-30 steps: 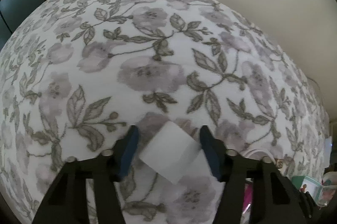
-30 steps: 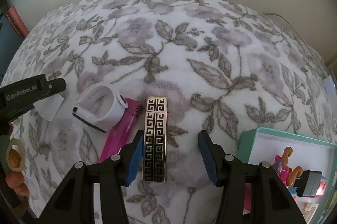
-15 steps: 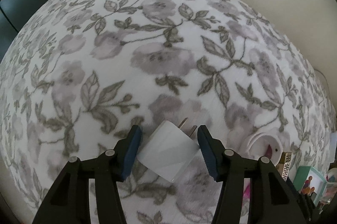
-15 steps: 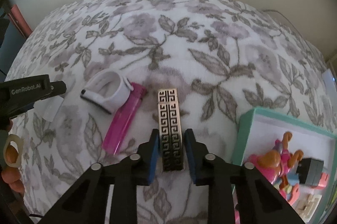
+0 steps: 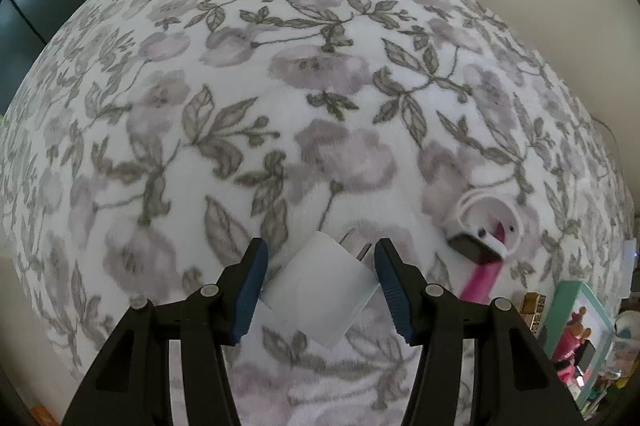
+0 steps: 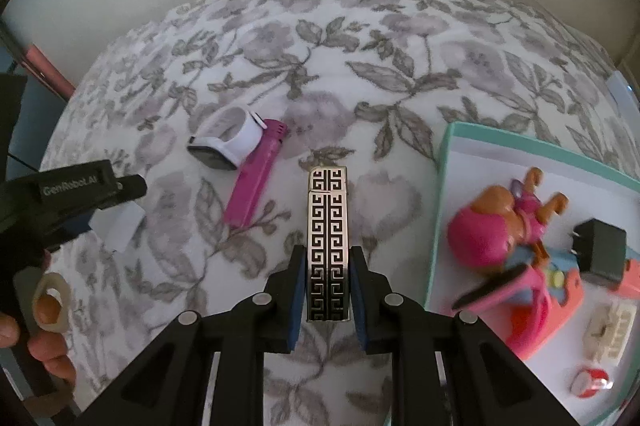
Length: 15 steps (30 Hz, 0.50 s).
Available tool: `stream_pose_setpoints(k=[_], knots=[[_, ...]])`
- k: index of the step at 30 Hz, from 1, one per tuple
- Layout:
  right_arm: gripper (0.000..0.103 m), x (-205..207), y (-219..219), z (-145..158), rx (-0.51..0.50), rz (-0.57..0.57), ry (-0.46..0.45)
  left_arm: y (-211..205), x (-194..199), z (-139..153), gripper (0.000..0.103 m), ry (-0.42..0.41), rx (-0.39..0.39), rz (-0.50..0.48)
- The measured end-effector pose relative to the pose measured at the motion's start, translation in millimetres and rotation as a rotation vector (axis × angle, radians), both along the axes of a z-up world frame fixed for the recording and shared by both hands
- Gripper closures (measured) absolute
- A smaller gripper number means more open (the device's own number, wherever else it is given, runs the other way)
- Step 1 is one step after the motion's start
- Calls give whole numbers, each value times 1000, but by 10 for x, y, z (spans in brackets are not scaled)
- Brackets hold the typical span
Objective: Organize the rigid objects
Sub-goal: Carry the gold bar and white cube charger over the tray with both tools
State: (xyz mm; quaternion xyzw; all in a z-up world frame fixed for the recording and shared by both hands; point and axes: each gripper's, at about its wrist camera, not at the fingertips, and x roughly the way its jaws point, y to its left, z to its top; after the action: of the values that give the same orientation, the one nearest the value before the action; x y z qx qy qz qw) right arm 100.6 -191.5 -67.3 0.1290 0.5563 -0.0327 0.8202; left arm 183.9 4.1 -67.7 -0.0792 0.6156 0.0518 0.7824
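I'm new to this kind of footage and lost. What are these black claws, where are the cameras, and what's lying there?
No robot: a person carries two hand-held grippers, each with a camera looking along its fingers. The left gripper holds a white plug-in charger cube. The right gripper is shut on a slim silver-and-black patterned lighter. On the floral blanket lie a white smartwatch and a pink lighter. A teal-rimmed tray already holds toys.
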Motion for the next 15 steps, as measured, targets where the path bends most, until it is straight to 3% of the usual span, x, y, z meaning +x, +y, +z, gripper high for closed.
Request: stream_pose_setpoints(k=[15], knots=[[81, -603, -377, 574, 60, -106, -87, -468, -476, 717, 46, -143, -37, -92]])
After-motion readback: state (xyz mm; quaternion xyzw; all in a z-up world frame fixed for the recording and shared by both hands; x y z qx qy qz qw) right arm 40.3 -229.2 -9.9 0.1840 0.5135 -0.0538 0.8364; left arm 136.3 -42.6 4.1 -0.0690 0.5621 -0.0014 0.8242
